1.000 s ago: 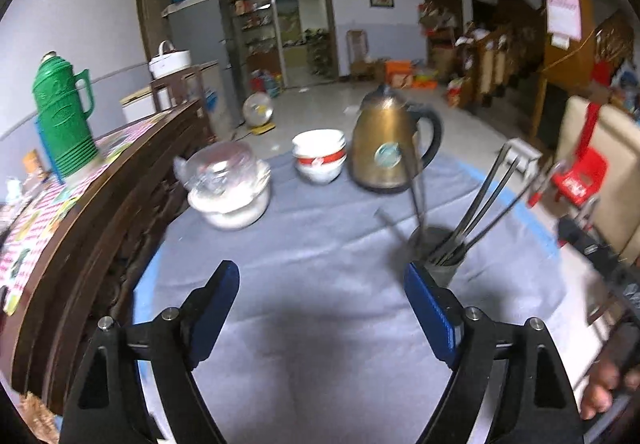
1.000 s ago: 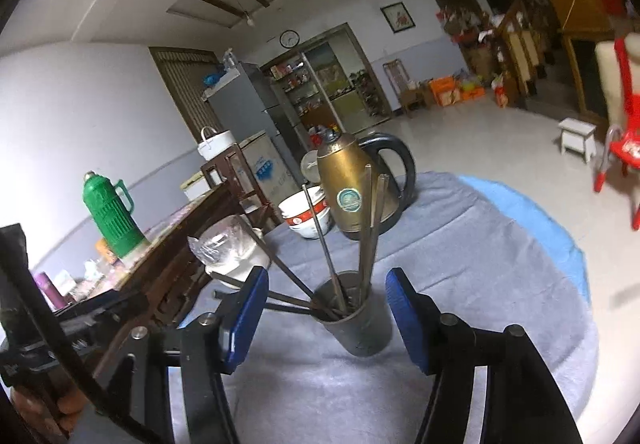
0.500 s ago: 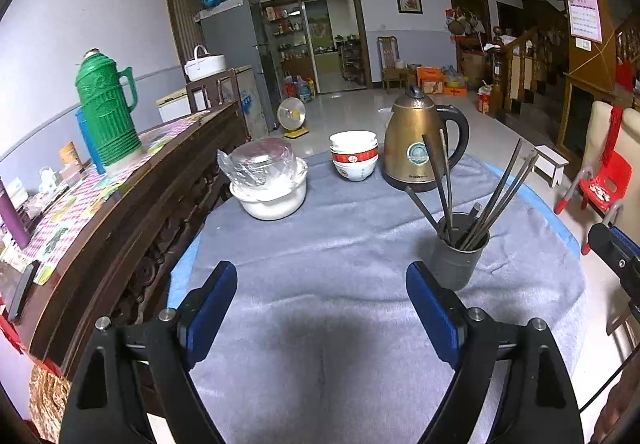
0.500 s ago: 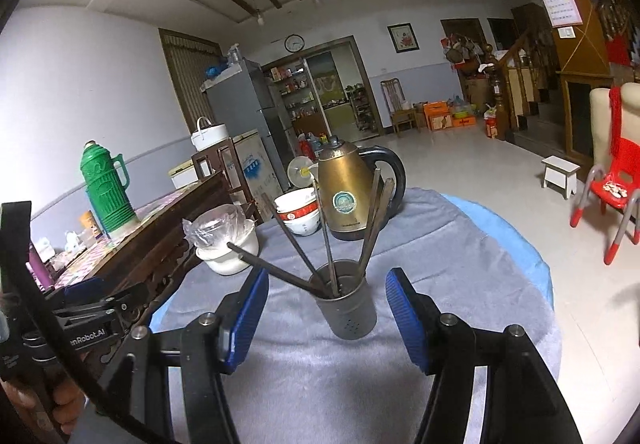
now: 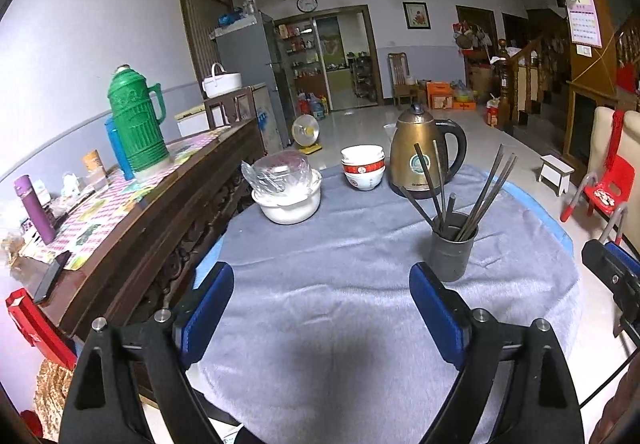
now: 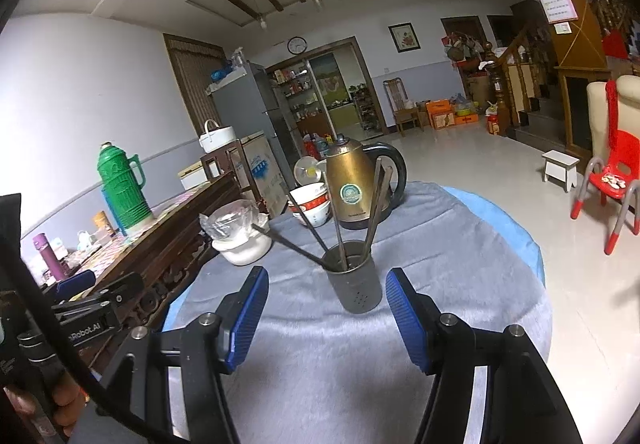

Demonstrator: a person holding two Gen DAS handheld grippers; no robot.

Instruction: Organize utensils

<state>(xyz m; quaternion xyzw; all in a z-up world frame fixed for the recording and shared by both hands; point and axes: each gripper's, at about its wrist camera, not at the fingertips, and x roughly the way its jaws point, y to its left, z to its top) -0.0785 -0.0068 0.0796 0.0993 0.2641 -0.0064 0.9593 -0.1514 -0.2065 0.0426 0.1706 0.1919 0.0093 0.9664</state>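
Your utensil cup [image 6: 357, 286] stands upright on the grey tablecloth [image 5: 340, 284], with the gold kettle [image 5: 420, 155] behind it and well apart. Use that cup as your landmark. The chopsticks [image 6: 340, 228] all sit in it with their lower ends down inside and their long axes fanning upward: in your right view one leans far to the left, nearly flat, toward the white pot [image 6: 244, 244]; another slants up-left; two more rise almost straight and tip slightly right, crossing the kettle's face. The stack of bowls [image 5: 362, 167] sits just left of the kettle, behind and left of the cup.

Your right gripper [image 6: 326, 320] is spread, empty, its blue pads on either side of the cup but nearer you, not touching it. Your left gripper [image 5: 320, 320] is opening wider, nothing between its jaws; the cup lies just beyond its right pad.
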